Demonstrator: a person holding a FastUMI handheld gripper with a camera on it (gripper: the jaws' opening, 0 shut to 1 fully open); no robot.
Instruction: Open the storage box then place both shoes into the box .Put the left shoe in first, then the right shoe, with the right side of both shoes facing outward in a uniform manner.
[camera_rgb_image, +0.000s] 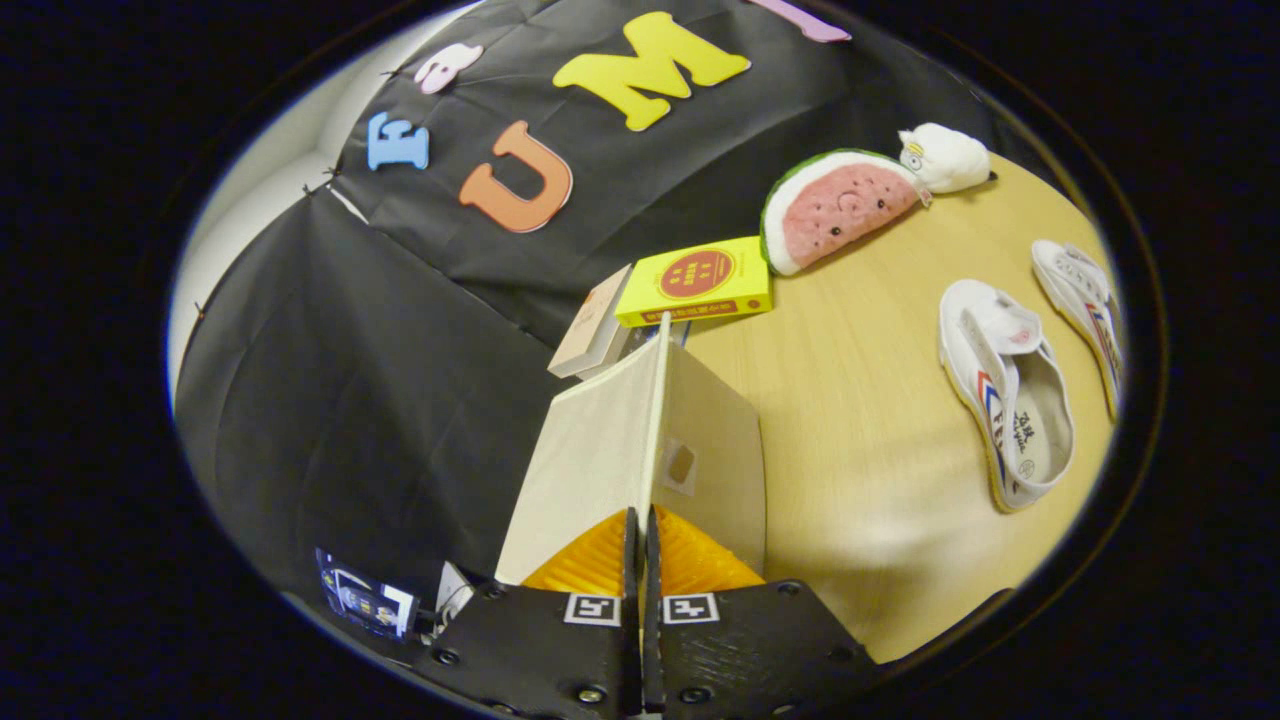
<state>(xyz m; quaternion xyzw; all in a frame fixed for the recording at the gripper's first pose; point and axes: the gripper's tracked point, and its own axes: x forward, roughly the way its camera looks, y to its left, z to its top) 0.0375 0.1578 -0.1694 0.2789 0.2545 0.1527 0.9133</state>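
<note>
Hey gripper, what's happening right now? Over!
Gripper shut on box lid, lid raised edge-on. Both shoes wait on table. Nothing between.

One tool (640, 530), its two fingers closed on the thin edge of one cream storage-box lid (620, 440). Two white shoes lie on the desk (860, 440): one (1005, 395) at three o'clock of the lid, the other (1082, 300) beyond it. Two plush toys at one o'clock: one watermelon slice (835, 208), one white animal (945, 158). One yellow box (697, 280), one pale box (592, 325).
</note>
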